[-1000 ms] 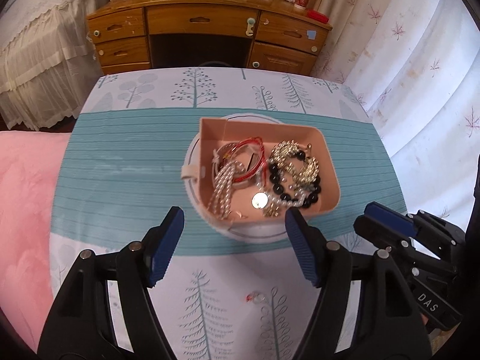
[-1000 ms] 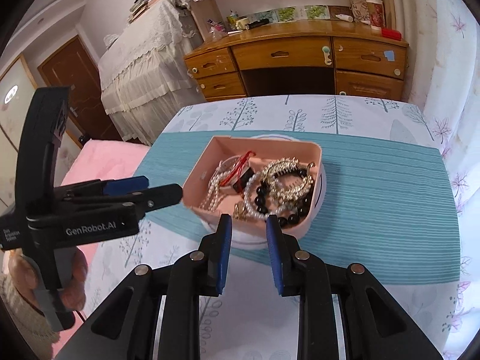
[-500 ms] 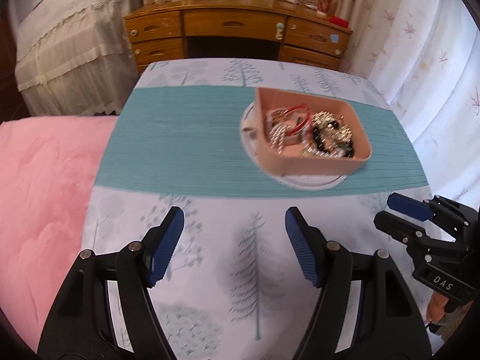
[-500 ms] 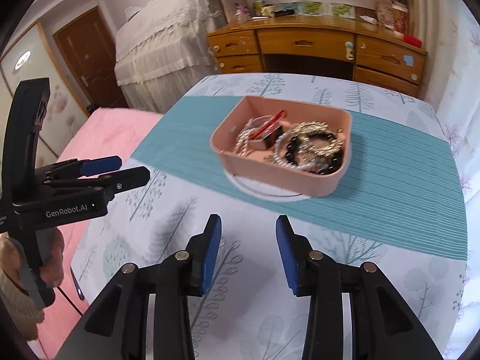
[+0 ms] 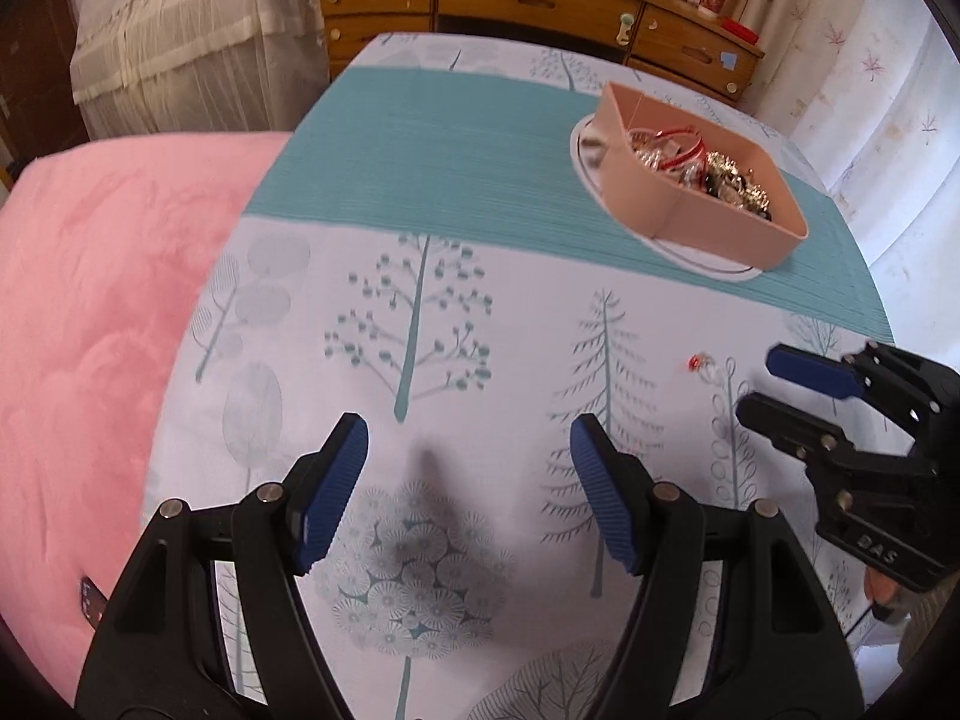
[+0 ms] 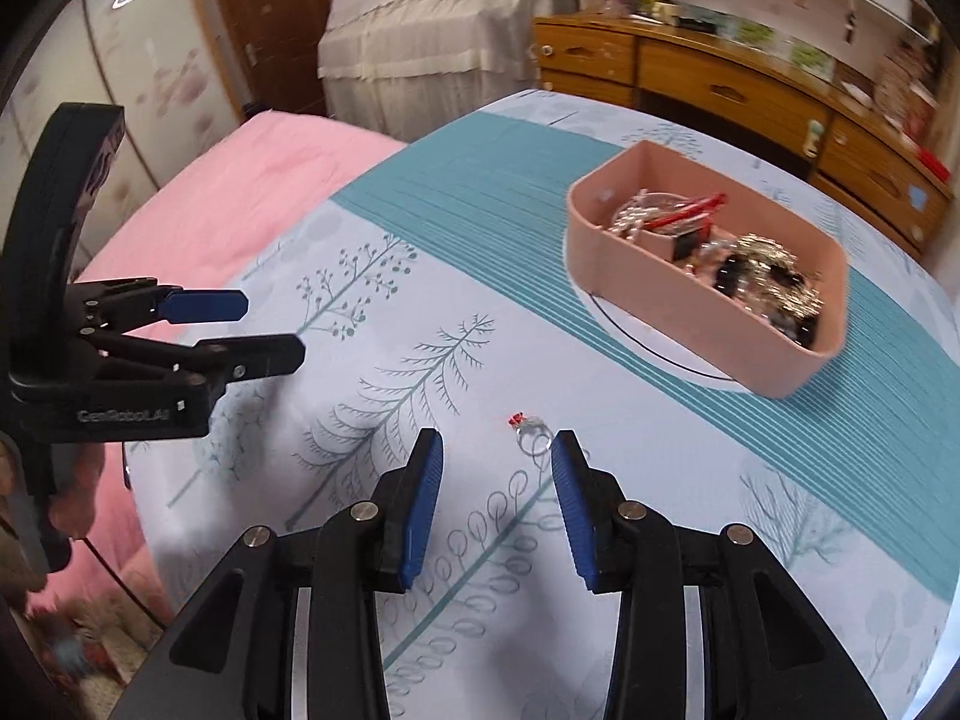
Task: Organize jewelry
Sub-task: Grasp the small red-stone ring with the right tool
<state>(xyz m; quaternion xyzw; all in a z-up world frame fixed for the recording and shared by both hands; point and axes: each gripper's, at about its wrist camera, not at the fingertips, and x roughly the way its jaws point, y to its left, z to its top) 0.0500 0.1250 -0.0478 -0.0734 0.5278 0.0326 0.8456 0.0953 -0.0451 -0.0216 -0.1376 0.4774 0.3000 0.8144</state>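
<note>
A pink tray point(image 5: 666, 204) point(image 6: 636, 294) full of bracelets, pearls and beads sits on a white plate point(image 5: 702, 258) point(image 6: 648, 348) on the teal stripe of the tablecloth. A small clear ring with a red stone point(image 6: 531, 433) point(image 5: 707, 367) lies loose on the cloth. My right gripper point(image 6: 498, 450) is open and empty, low over the cloth, with the ring just ahead of its right finger; it also shows in the left wrist view point(image 5: 792, 387). My left gripper point(image 5: 469, 435) is open and empty, well left of the ring; it also shows in the right wrist view point(image 6: 258, 330).
The table carries a white tree-print cloth point(image 5: 420, 330) with a teal band. A pink blanket point(image 5: 90, 312) lies against its left side. A wooden desk with drawers point(image 5: 528, 0) stands behind, a lace-covered bed point(image 5: 180, 30) at the far left and a curtain point(image 5: 870, 90) at the right.
Both grippers have pulled back from the tray and swung left. The right gripper has opened wider and come down near the loose ring. The tray now lies far right.
</note>
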